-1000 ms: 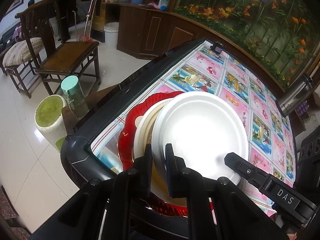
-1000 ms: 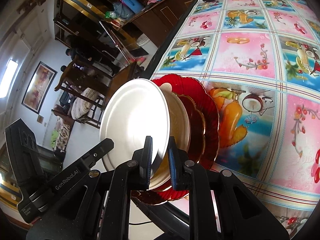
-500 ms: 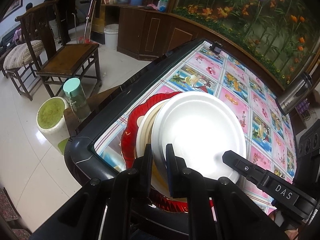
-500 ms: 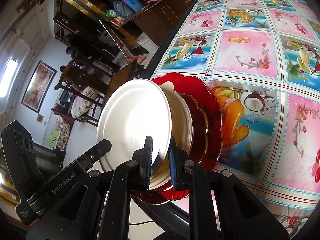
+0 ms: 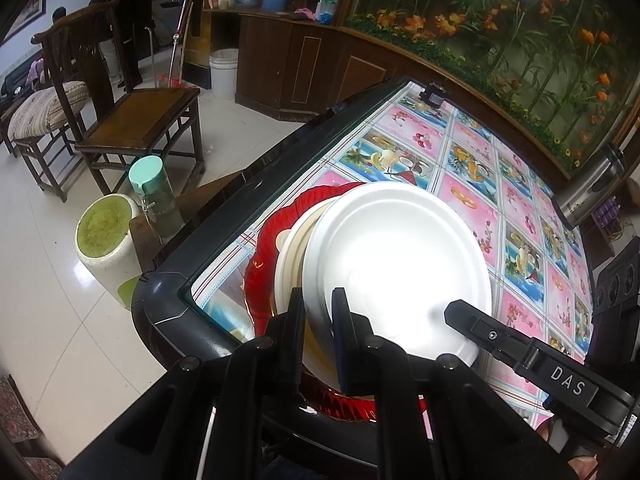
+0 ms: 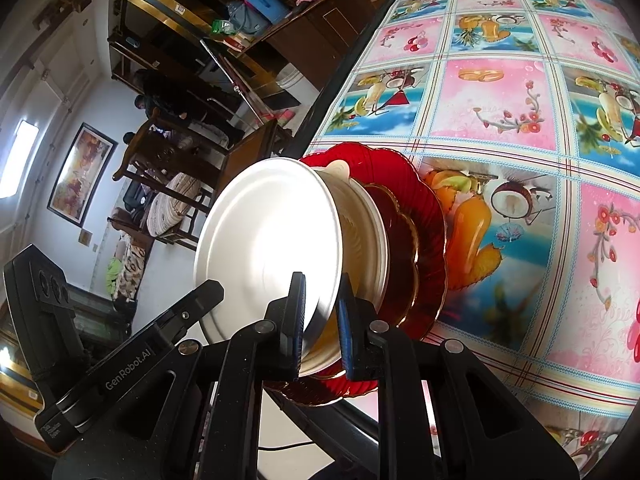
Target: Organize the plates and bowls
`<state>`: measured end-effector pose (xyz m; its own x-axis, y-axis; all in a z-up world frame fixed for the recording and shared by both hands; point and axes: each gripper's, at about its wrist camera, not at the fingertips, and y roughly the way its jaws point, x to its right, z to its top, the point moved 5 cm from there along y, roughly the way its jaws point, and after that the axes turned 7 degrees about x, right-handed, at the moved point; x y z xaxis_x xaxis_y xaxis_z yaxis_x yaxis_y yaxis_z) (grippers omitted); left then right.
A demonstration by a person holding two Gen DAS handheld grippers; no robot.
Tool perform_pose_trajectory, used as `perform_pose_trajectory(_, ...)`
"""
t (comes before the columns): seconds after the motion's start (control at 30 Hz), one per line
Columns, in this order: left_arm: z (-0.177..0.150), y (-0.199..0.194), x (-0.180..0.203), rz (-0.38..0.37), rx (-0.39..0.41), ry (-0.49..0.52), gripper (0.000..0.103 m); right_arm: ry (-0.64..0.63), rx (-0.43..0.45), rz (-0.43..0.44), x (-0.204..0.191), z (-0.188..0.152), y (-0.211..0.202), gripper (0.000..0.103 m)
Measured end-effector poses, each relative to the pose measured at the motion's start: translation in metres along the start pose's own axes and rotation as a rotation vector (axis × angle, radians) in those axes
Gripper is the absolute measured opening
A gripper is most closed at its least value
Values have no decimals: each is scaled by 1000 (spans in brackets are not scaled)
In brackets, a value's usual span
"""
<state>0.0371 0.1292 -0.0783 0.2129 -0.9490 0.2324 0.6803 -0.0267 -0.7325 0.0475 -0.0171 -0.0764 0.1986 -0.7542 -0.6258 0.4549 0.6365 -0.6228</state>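
Note:
A white plate [image 5: 396,264] is held above a stack at the table's near corner. The stack has a cream bowl [image 5: 292,256] on red scalloped plates [image 5: 268,240]. My left gripper [image 5: 318,320] is shut on the white plate's near rim. My right gripper [image 6: 320,316] is shut on the same plate [image 6: 268,244], at another part of its rim. In the right wrist view the cream bowl [image 6: 364,232] and the red plates [image 6: 428,216] sit just behind the white plate. The other gripper shows in each view, at the plate's edge.
The table [image 5: 472,200] has a pink and blue fruit-print cloth and a dark raised edge [image 5: 256,200]. A steel flask [image 5: 592,184] stands at the far right. Off the table are a wooden chair [image 5: 136,120], a green-topped stool [image 5: 106,240] and a mint-lidded bottle [image 5: 154,196].
The white plate has lifted slightly and tipped away from the cream bowl. Both grippers moved a little with it and kept their hold.

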Motion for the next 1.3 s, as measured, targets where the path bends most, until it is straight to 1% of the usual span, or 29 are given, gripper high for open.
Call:
perform_pose_trajectory(0.13,0,-1,-2,4,-2,-1,12,8,-8,9,0,-1,1,16)
perform_pose_trajectory(0.23,-2,-1,-4,9,-11,-6,15,11,-9,9,0,0,1,16)
perform_pose_trajectory(0.3,-2,-2,-6,20,-11,-11,23,14,-8,8,1,-1,0,16)
perform_pose_trajectory(0.37,-1,-4,-8,34,-4,-10,37,29,-16,15,2,-1,0,16)
perform_pose_trajectory(0.43,-1,-7,-10,51,7,-8,43,35,-19,23,4,0,-3,16)
perform_pose_trajectory(0.5,-1,-12,-13,58,21,1,43,41,-14,25,6,2,-7,16)
perform_pose_trajectory(0.6,0,-22,-16,87,60,17,43,44,8,40,12,7,-18,17)
perform_pose_trajectory(0.67,1,-28,-17,104,81,27,43,56,23,55,16,10,-25,27)
perform_pose_trajectory(0.7,1,-30,-15,104,89,27,43,64,31,68,19,12,-28,29)
perform_pose_trajectory(0.83,-4,-39,-4,74,103,38,43,77,46,70,27,20,-35,29)
perform_pose_trajectory(0.97,-6,-50,18,46,116,94,44,78,62,68,29,25,-40,29)
perform_pose_trajectory(1.03,-5,-55,26,36,129,117,48,81,64,71,30,24,-42,29)
perform_pose_trajectory(1.13,-3,-67,38,24,170,144,54,67,75,71,33,24,-44,29)
perform_pose_trajectory(1.2,-1,-82,45,28,234,172,57,38,102,66,35,24,-51,29)
perform_pose_trajectory(1.23,0,-92,48,45,280,195,62,11,129,55,36,24,-57,29)
perform_pose_trajectory(1.27,2,-97,51,63,314,213,69,-17,161,39,37,25,-64,29)
perform_pose_trajectory(1.3,3,-106,54,88,362,236,74,-37,186,28,38,25,-69,29)
